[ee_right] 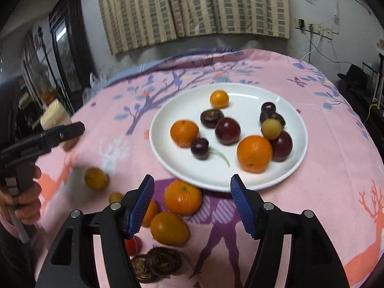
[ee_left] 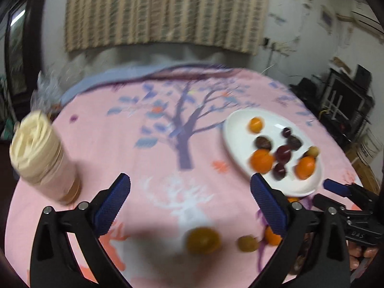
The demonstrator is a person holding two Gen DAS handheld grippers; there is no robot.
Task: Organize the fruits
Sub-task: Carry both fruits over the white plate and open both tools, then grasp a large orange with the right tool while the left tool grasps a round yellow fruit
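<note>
A white plate point(ee_right: 283, 175) sits on a pink tablecloth point(ee_right: 336, 180) with a tree and deer on it. On the plate lie three oranges, some dark plums, a cherry point(ee_right: 199, 148) with a green stem, and one small yellow fruit point(ee_right: 271, 129).

The right gripper point(ee_right: 192, 204) hangs just in front of the near edge of the plate. Its blue jaws stand apart and nothing is between them. More fruit lies on the cloth, off the plate. An orange point(ee_right: 183, 198) sits just under the gap, touching the plate's edge. An oval yellow fruit point(ee_right: 169, 228) lies close by the left jaw.

The left gripper point(ee_left: 190, 187) is wide open and holds nothing. It hangs over the cloth, left of the plate. A blurry yellow fruit point(ee_left: 203, 240) lies on the cloth below its jaws. A jar point(ee_left: 40, 158) with a cream lid stands to its left.
</note>
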